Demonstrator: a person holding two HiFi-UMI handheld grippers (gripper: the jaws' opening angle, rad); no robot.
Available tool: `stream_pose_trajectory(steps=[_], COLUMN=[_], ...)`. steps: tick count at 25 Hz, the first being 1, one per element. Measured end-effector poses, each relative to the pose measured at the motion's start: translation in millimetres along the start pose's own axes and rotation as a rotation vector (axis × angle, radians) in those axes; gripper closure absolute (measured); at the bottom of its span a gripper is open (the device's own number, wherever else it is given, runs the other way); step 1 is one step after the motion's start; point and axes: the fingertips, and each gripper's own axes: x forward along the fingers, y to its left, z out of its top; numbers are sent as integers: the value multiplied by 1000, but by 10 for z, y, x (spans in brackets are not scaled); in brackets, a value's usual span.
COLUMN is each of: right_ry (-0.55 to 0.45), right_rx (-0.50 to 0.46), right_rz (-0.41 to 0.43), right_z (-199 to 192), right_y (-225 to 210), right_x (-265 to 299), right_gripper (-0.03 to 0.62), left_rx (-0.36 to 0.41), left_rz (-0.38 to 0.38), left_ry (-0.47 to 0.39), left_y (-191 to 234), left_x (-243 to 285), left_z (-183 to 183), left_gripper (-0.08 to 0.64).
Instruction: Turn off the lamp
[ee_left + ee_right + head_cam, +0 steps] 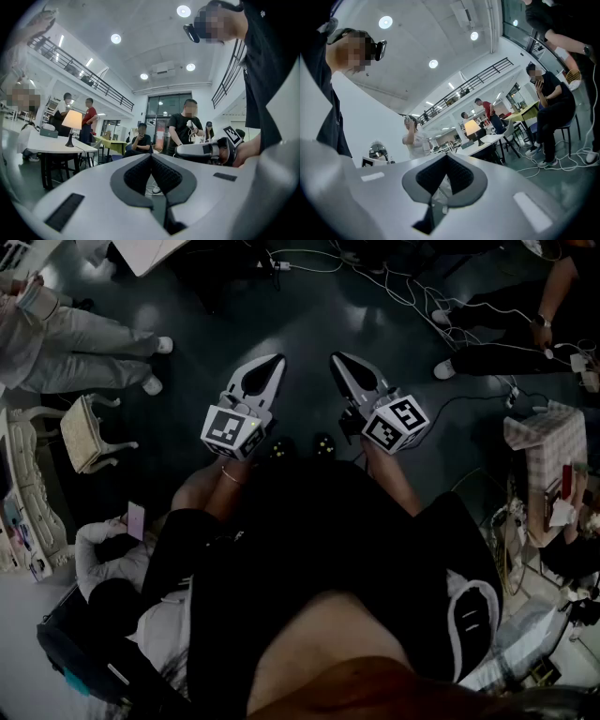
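Observation:
The lamp [71,123] has a glowing cream shade and a dark stem. It stands far off on a white table [51,146] at the left of the left gripper view. The lamp [473,129] shows again in the right gripper view, small and distant, on that table [494,138]. I hold my left gripper [276,360] and right gripper [337,357] side by side at waist height over the dark floor, both pointing level. The left gripper [151,157] has its jaws together with nothing between them. The right gripper [446,157] is likewise shut and empty.
White cables [403,292] trail over the floor ahead. A seated person [551,101] is at the right and a standing person [183,126] is ahead. A wicker chair [84,432] stands at the left and a checked-cloth table [548,442] at the right.

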Motion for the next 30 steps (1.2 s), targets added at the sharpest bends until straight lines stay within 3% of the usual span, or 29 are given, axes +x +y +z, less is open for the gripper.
stream_pose_trajectory(steps=[5,15,30], right_ry=[2,-8,0], right_rx=[1,14,64], right_rz=[4,37,128], right_z=[-14,4,165], right_y=[-28,-8,-432], right_x=[-4,16,-297], right_gripper=[592,592,592], left_rx=[15,25,33], left_rz=[-20,14,91], left_ry=[-24,-34,-35], left_y=[-49,-40,-304], left_x=[43,7,438], left_z=[61,97,4], left_gripper=[554,554,554])
